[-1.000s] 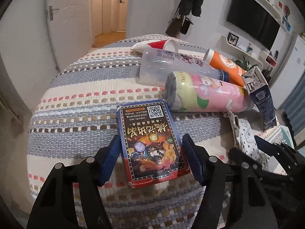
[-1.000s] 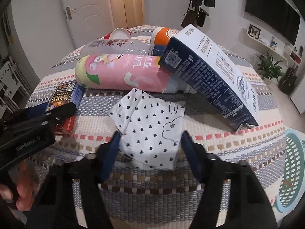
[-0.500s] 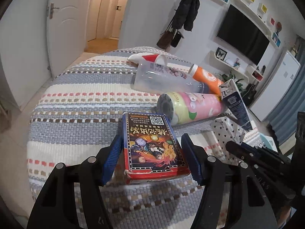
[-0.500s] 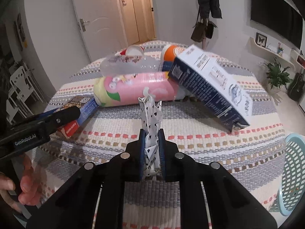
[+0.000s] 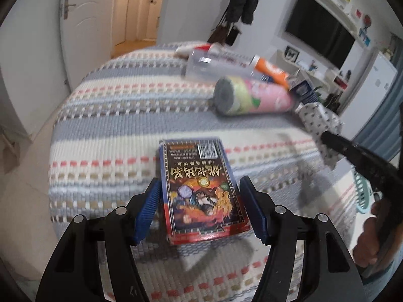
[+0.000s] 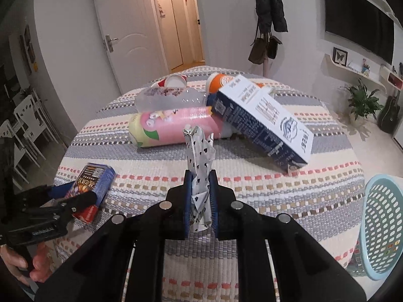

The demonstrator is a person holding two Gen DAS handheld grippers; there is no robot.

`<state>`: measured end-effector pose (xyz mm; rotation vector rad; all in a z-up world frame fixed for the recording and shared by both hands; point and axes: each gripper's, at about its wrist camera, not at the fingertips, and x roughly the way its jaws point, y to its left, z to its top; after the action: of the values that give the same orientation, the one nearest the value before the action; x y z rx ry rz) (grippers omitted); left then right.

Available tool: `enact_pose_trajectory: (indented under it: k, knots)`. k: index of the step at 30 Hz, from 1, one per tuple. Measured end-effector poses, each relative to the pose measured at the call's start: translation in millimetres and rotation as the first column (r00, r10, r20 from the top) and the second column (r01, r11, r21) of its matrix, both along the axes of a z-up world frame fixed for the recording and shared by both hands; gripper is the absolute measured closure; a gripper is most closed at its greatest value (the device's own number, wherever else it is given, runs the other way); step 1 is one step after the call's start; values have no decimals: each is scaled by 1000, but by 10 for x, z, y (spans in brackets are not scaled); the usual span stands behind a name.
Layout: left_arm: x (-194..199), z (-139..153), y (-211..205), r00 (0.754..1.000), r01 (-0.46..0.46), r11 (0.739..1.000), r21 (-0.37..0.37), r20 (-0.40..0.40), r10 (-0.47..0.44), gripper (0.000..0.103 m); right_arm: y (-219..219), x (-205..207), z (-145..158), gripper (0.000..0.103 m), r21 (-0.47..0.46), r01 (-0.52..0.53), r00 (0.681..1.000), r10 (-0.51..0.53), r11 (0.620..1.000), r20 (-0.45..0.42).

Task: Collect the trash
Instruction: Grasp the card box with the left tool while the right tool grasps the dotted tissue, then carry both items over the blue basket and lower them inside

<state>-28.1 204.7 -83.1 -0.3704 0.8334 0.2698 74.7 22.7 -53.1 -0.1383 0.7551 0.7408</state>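
Note:
My left gripper (image 5: 201,207) is shut on a blue and red card box (image 5: 201,188) and holds it above the striped tablecloth (image 5: 121,115). My right gripper (image 6: 200,198) is shut on a crumpled white wrapper with black hearts (image 6: 200,156), lifted off the table. The wrapper also shows in the left wrist view (image 5: 320,123), and the card box in the right wrist view (image 6: 93,186). A pink can (image 6: 176,125), a clear bottle (image 6: 166,98), an orange bottle (image 6: 219,81), a red and white paper cup (image 6: 173,80) and a blue and white milk carton (image 6: 264,115) lie on the table.
A light blue perforated basket (image 6: 382,226) stands below the table's right edge. A white door (image 6: 126,32) and hallway lie behind the table. A potted plant (image 6: 362,103) and wall shelves are at the right.
Both grippers closed on their items and lifted them. The card box rose off the cloth in the left gripper. The wrapper was pinched upright and raised by the right gripper.

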Motion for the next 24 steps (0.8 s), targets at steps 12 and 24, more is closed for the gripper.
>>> enact_pose_trajectory:
  k: [12,24]
  knots:
    - [146,87,-207,999,-31,990,135,-25,35,43,-154,-2,81,92,18,22,999,-22,1000,26]
    - [381,987,-1010,939,163,974,156,280,-202,43,-1019,72,593,92,102,201,960,-217,974,175]
